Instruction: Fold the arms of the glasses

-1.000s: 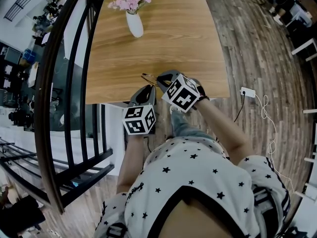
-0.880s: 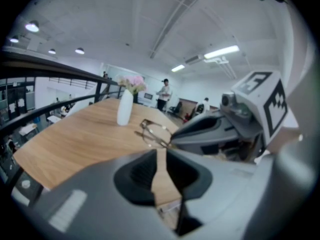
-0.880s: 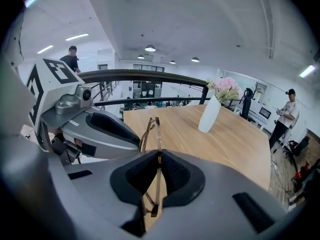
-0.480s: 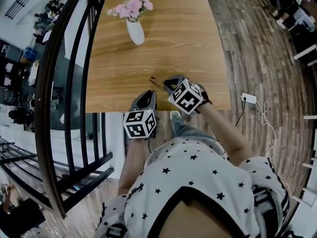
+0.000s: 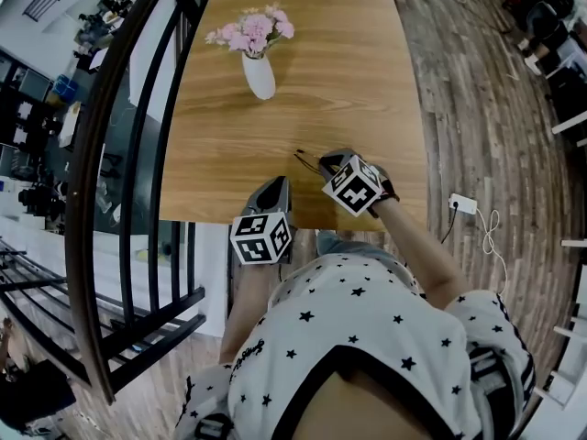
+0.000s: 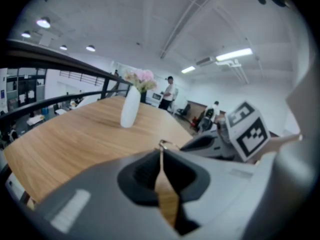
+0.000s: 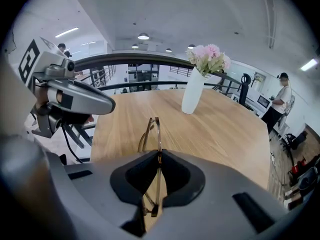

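Thin-rimmed glasses are pinched in my right gripper, which is shut on the frame. The frame runs edge-on through the jaws, and its front part sticks out over the wooden table. In the head view the glasses poke out past the right gripper near the table's front edge. My left gripper hovers to their left at that edge, apart from them. Its jaws have just been closing and now meet at the tips with nothing between them. The arms' position is hard to tell.
A white vase of pink flowers stands mid-table toward the left. A black railing runs along the table's left side. A white power strip and cable lie on the wooden floor to the right. People stand in the far background.
My right gripper has carried the glasses to the right, away from the left gripper. The left gripper, earlier close to the glasses, now sits apart from them at the table's front edge.
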`<state>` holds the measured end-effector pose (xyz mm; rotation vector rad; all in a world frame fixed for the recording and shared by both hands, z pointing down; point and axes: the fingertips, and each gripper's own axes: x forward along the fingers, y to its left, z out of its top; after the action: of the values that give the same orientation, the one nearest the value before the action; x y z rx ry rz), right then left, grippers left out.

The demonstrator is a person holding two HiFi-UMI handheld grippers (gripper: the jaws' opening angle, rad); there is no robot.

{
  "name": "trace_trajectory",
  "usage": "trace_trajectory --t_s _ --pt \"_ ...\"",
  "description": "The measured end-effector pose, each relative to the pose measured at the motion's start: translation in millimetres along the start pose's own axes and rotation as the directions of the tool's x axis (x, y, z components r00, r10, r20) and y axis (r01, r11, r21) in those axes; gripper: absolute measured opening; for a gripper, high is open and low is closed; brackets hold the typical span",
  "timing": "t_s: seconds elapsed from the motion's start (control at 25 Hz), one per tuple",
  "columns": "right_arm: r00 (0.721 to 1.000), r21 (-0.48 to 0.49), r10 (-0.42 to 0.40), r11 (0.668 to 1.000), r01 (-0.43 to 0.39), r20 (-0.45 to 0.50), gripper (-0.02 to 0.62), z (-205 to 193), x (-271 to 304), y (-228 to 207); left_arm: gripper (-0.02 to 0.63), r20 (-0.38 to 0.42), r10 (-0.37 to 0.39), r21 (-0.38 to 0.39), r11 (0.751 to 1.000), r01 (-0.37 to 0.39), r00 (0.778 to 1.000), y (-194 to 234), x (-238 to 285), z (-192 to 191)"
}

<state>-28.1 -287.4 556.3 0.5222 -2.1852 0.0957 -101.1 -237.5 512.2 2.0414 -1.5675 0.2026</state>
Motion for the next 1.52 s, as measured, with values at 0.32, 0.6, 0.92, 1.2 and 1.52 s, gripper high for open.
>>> trace_trajectory --t_s 0.32,0.6,0.92,1.2,1.52 --pt "0.999 -0.025 0.014 1.000 -0.015 -0.033 0.020 -8.2 16.8 -17.6 0.006 0.000 0.038 -0.019 0.999 -0.038 0.999 5.6 12.8 3.9" --pt "0.998 -0.089 0.014 0.996 -0.020 -0.067 0.020 -12.2 28.3 -20.3 0.006 -0.007 0.060 -0.041 0.997 -0.060 0.998 8.9 16.2 0.5" --pt "0.994 -0.127 0.035 0.991 -0.049 -0.106 0.020 -22.7 36.8 -12.8 0.006 -0.021 0.083 -0.048 0.995 -0.084 0.996 14.4 16.4 -4.4" --pt "0.991 -0.154 0.042 0.986 -0.062 -0.128 0.020 -29.0 39.8 -5.9 0.006 -0.031 0.096 -0.052 0.994 -0.098 0.995 16.8 15.4 -8.7" --pt "0.989 -0.171 0.038 0.983 -0.063 -0.141 0.020 -36.1 40.4 0.7 0.006 -0.028 0.095 -0.058 0.994 -0.097 0.995 15.5 12.8 -8.8"
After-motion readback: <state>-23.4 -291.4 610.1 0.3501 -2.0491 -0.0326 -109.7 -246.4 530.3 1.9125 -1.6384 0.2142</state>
